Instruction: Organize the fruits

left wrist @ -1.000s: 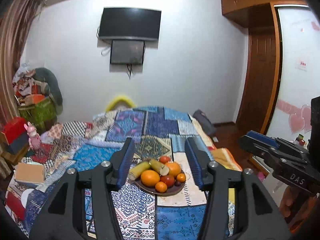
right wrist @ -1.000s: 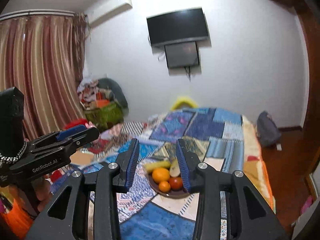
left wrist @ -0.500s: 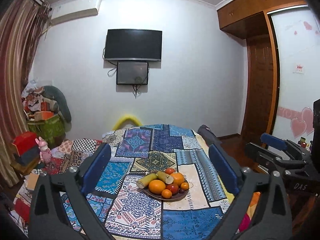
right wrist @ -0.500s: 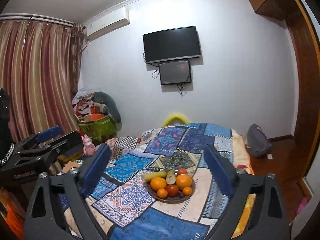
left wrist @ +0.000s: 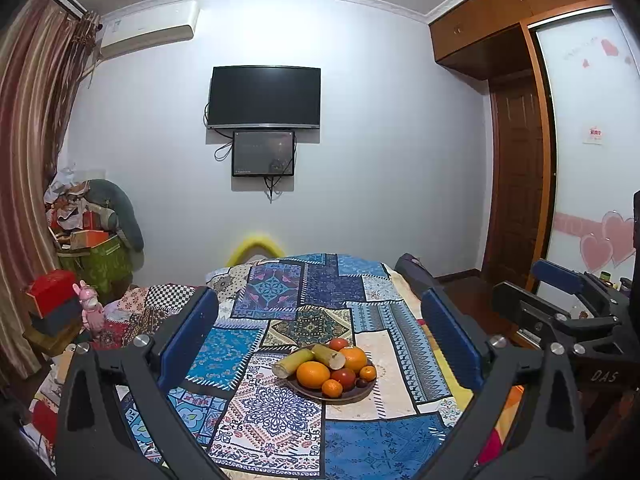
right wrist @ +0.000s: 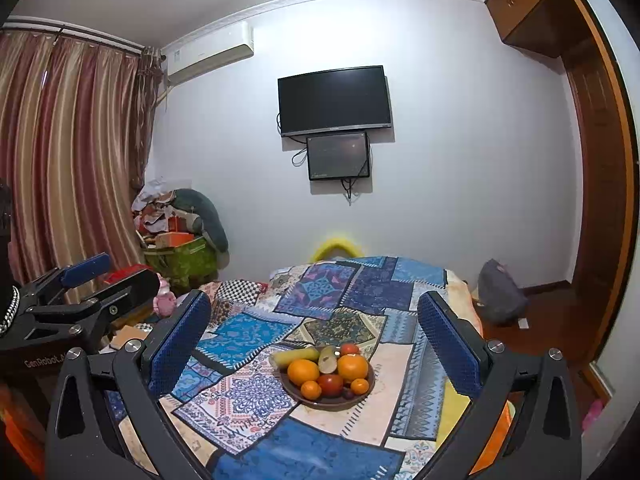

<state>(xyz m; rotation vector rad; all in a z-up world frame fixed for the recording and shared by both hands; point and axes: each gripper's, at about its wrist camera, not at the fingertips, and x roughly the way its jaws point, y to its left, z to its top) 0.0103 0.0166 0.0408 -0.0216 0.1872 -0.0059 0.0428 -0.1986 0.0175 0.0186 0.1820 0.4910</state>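
Hovering wide-jawed above the bed (left wrist: pixel 280 420): left hand-held gripper (left wrist: pixel 320 336) and right hand-held gripper (right wrist: pixel 314 332), both empty. Resting piled in a brown plate (right wrist: pixel 320 403) on the quilt: fruit (right wrist: pixel 352 366), probably firm, rounded, roll-prone. Gripping across each widest part, gently.

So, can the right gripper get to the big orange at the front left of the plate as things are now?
Probably yes. The right gripper has its jaws wide open and holds nothing, and the big orange lies on top at the near side of the plate. Nothing stands between them, though neighbouring fruit crowds it.

Blue patchwork quilt (left wrist: pixel 280 420), brown plate (left wrist: pixel 352 395), orange fruit (left wrist: pixel 313 375).
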